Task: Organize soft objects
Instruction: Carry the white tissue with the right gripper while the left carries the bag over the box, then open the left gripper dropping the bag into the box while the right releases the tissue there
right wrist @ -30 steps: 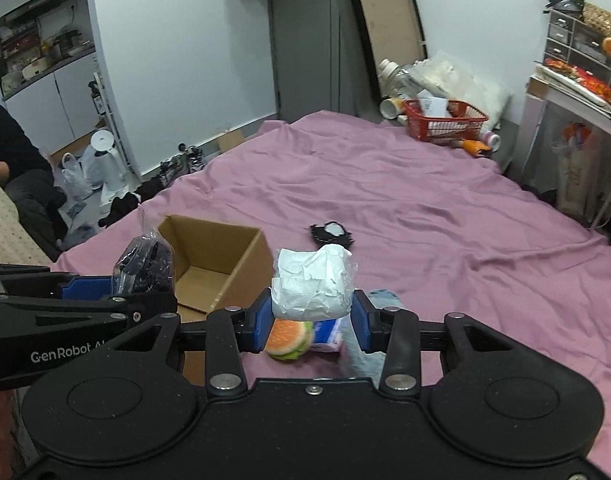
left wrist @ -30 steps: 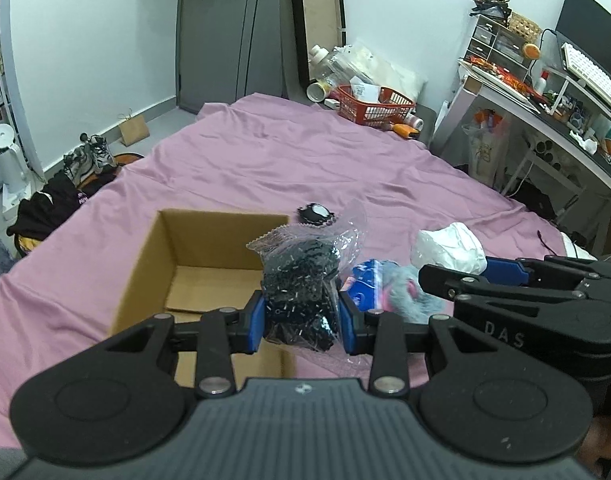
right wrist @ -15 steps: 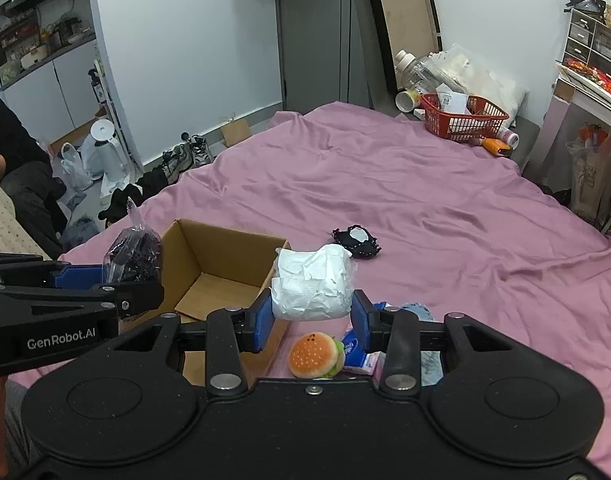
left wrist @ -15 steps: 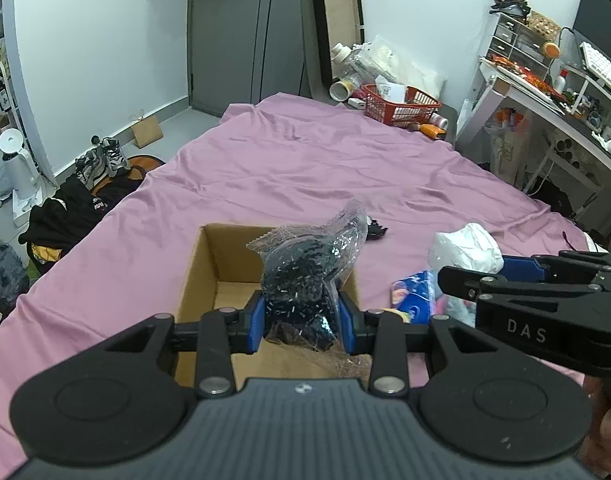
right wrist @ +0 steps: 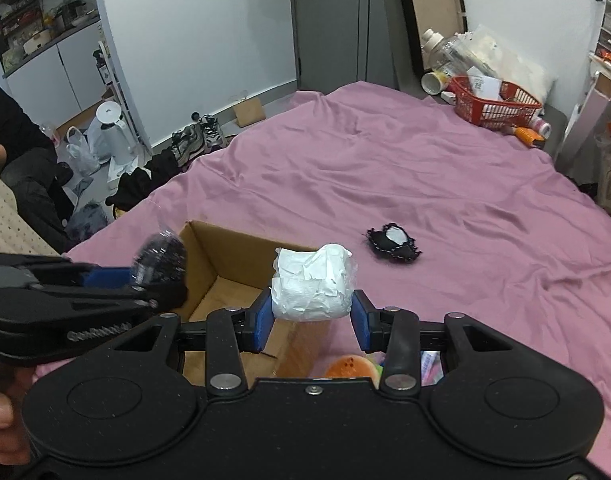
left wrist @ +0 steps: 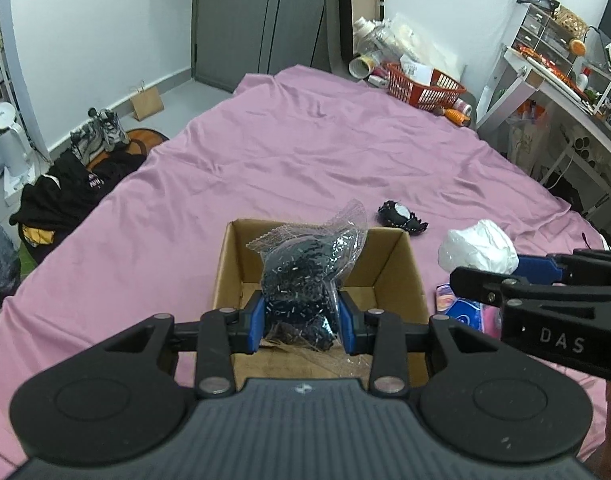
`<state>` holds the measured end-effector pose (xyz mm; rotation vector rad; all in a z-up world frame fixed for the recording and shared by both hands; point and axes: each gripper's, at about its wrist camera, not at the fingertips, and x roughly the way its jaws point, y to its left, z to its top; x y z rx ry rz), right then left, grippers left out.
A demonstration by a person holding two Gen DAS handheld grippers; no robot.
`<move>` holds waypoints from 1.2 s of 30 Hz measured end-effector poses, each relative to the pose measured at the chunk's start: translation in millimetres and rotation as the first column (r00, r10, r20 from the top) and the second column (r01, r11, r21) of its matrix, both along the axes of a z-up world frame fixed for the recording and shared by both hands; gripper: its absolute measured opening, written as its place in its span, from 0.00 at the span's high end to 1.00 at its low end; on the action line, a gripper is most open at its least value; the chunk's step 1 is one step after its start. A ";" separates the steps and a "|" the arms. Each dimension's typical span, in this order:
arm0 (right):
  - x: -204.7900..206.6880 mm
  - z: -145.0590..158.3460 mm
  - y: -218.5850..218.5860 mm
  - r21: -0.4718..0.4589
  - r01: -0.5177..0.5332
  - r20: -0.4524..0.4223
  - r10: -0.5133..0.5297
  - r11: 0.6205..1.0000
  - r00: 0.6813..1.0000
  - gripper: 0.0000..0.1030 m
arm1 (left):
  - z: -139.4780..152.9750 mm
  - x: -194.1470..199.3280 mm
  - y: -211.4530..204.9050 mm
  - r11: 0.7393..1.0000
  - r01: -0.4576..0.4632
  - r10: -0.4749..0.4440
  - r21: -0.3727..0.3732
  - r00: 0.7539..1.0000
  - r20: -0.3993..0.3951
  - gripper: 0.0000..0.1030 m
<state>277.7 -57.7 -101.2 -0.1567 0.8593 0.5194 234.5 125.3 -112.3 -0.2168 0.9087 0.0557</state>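
My left gripper [left wrist: 300,322] is shut on a clear bag of black bits [left wrist: 309,276] and holds it over the open cardboard box [left wrist: 405,280] on the pink bedsheet. In the right wrist view that same bag [right wrist: 159,258] looks blurred at the left, above the box [right wrist: 221,264]. My right gripper [right wrist: 312,322] is shut on a white wrapped bundle [right wrist: 311,284], just right of the box; the bundle [left wrist: 479,250] also shows in the left wrist view. A black and white soft toy [right wrist: 393,242] lies on the sheet beyond. A burger plush [right wrist: 349,366] and blue packets [left wrist: 463,314] lie right of the box.
A red basket [left wrist: 425,86] with bottles and clutter sits at the bed's far end. A desk with shelves [left wrist: 565,76] stands on the right. Clothes and shoes [left wrist: 85,160] lie on the floor at the left, where a seated person [right wrist: 13,152] is partly seen.
Both grippers have moved left and back with their loads. The black bag has gone from beside the box's right wall to over its opening; the white bundle now hangs by the box's right edge.
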 end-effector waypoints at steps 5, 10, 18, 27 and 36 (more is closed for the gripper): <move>6.7 -5.3 9.8 0.013 -0.018 -0.027 0.019 1.000 0.999 0.61 | -18.3 14.4 9.0 1.000 0.006 -0.007 -0.030 0.999 -0.038 0.65; 13.1 -14.4 17.6 0.023 -0.021 -0.047 0.022 1.000 0.999 0.61 | -33.7 24.2 15.7 0.998 -0.002 -0.002 -0.056 0.997 -0.076 0.64; 23.1 -24.2 15.0 0.103 -0.023 -0.113 0.034 0.994 0.993 0.61 | -29.5 30.4 26.7 0.997 -0.042 0.035 -0.058 0.993 -0.108 0.54; 23.1 -28.7 21.9 0.098 -0.033 -0.115 0.044 0.995 0.992 0.61 | -8.5 21.7 35.7 0.997 -0.049 0.044 -0.055 0.995 -0.088 0.37; 19.9 -17.1 17.2 0.117 0.011 -0.096 0.000 0.993 0.995 0.33 | 5.6 10.5 35.5 0.996 -0.086 0.087 0.016 0.992 -0.093 0.29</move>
